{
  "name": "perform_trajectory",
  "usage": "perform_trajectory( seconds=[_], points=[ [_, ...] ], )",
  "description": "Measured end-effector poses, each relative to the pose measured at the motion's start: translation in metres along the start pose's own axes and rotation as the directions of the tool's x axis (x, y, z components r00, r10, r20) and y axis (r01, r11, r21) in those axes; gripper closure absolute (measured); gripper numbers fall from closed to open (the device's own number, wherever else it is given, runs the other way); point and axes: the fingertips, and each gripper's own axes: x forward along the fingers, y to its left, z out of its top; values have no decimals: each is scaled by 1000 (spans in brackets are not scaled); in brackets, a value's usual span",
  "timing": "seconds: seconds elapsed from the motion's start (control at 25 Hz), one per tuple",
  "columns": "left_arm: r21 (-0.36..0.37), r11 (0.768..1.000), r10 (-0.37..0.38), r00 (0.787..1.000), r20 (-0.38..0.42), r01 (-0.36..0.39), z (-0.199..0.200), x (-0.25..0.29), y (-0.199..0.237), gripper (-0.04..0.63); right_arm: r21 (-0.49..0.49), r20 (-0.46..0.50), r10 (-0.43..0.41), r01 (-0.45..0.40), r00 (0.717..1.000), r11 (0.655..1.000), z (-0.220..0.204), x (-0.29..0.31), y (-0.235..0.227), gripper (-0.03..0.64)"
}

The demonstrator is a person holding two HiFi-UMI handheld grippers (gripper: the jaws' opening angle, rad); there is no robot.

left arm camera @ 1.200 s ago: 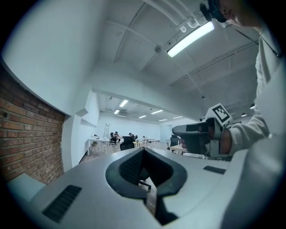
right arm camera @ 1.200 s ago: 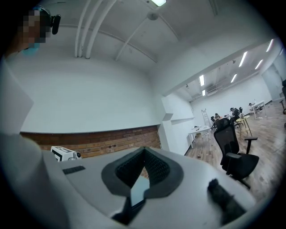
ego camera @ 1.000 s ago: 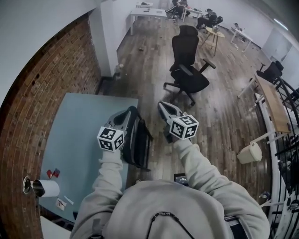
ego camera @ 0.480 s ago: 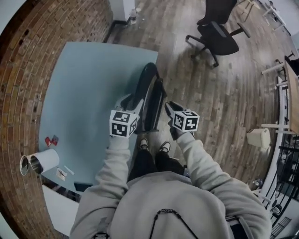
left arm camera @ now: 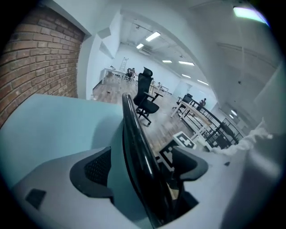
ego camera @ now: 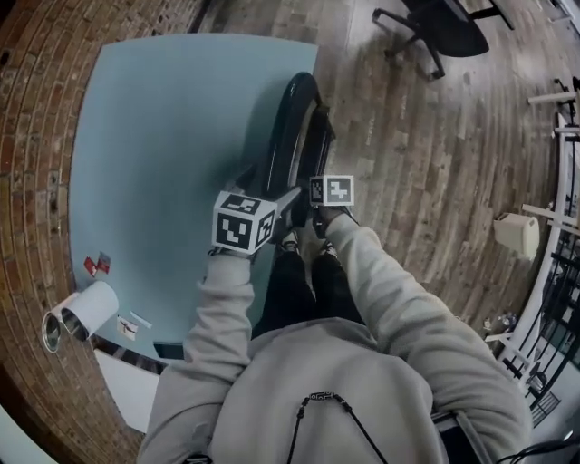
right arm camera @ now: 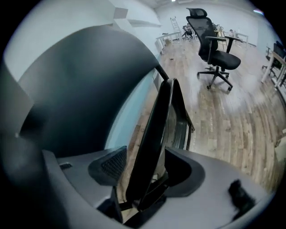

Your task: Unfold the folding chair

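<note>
A black folding chair (ego camera: 294, 127) stands folded on the wooden floor, against the right edge of a light blue table (ego camera: 163, 136). My left gripper (ego camera: 276, 208) reaches in from the table side. Its jaws are opening, and the chair's thin curved back edge (left arm camera: 136, 147) runs between the pads (left arm camera: 96, 172) with a gap on each side. My right gripper (ego camera: 313, 204) comes from the floor side, jaws also opening. The chair's flat black panel (right arm camera: 154, 134) stands between its pads (right arm camera: 109, 169), close to the right one. Neither gripper (left arm camera: 143, 170) (right arm camera: 145, 172) presses on the chair.
A black office chair (ego camera: 435, 23) stands on the floor beyond the folding chair. On the table's near left corner lie a white roll (ego camera: 91, 308), a steel cup (ego camera: 52, 331) and small red items (ego camera: 97, 265). A pale bin (ego camera: 517, 234) sits at the right. My feet are just below the chair.
Both grippers dropped from chest height down onto the top of the folded chair and went from shut to open around it. The head view tilted down towards the table and chair.
</note>
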Motion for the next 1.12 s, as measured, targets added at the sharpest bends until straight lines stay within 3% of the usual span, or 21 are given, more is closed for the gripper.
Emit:
perform_trajectory(
  seconds=[0.08, 0.16, 0.2, 0.32, 0.4, 0.48, 0.64, 0.8, 1.12],
  points=[
    [15, 1000, 17, 999, -39, -17, -9, 12, 3, 181, 3, -24, -68, 68, 997, 998, 3, 18, -10, 365],
    [13, 1000, 17, 998, -60, -17, -14, 21, 1, 183, -22, -70, -197, 195, 978, 980, -1, 28, -34, 365],
    [15, 1000, 9, 997, -76, -7, -17, 24, -1, 209, -34, -79, -221, 219, 972, 975, 0, 35, -40, 365],
    [22, 1000, 12, 993, -118, -10, -22, 29, -6, 402, -11, -80, -92, 91, 993, 996, 3, 64, -18, 366],
    [45, 997, 65, 987, -145, -59, -21, 30, -2, 459, -28, -109, -62, 59, 992, 998, 0, 76, -13, 385],
    [77, 992, 109, 981, -163, -97, -21, 31, 0, 483, -66, -133, -73, 65, 988, 996, -2, 81, -16, 401],
    [43, 992, 122, 981, -150, -116, -19, 30, -3, 502, -74, -127, -112, 103, 986, 992, -2, 73, -23, 434],
    [115, 987, 130, 973, -191, -109, -18, 38, -27, 495, -51, -108, -76, 71, 991, 996, -2, 63, -36, 442],
    [33, 997, 79, 984, -160, -75, -12, 49, -59, 495, 1, -97, 34, -34, 995, 999, -17, 17, -83, 449]
  ],
)
